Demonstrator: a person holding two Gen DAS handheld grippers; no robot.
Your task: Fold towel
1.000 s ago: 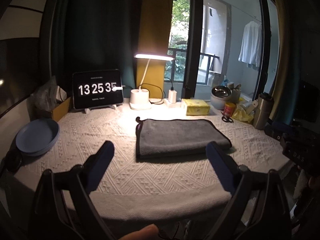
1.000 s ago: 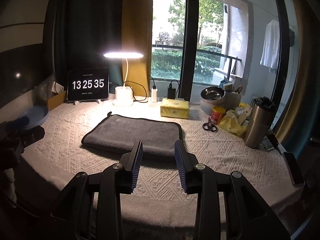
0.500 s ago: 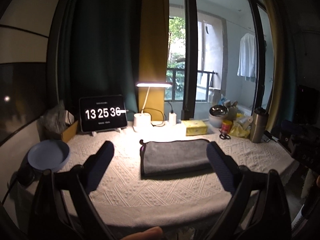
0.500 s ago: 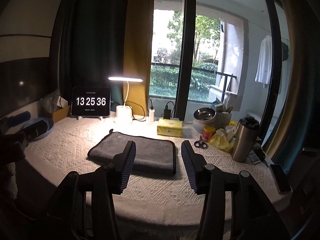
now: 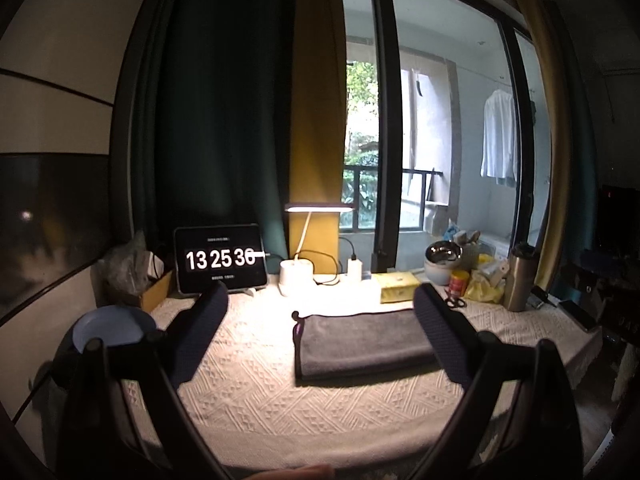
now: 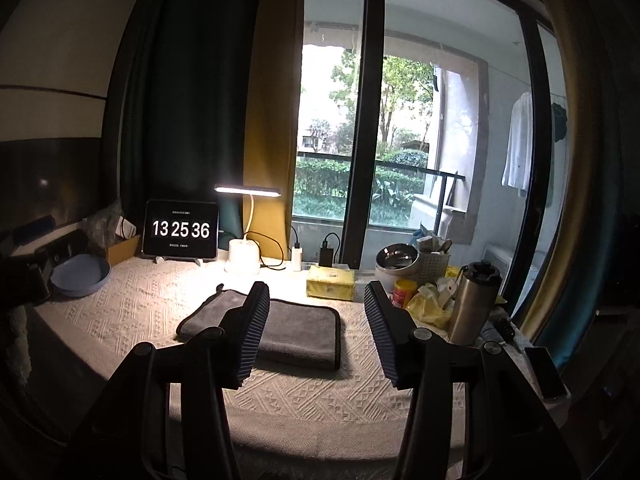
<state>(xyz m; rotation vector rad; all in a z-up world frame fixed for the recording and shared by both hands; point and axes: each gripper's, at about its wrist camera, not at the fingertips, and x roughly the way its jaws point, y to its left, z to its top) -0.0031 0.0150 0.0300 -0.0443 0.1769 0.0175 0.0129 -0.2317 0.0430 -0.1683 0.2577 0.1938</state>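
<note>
Left wrist view: grey towel [image 5: 362, 342] lies folded flat on worktop [image 5: 280, 408]. Both grippers, left [image 5: 320, 334] and right [image 6: 316, 334], hover near it, fingers spread, untouching.

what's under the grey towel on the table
The folded grey towel lies flat on the white knitted tablecloth, which shows all around it. Whatever sits directly beneath the towel is covered, so nothing else can be confirmed there.

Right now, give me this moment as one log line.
towel: folded, flat | left gripper: open, empty | right gripper: open, empty
</note>
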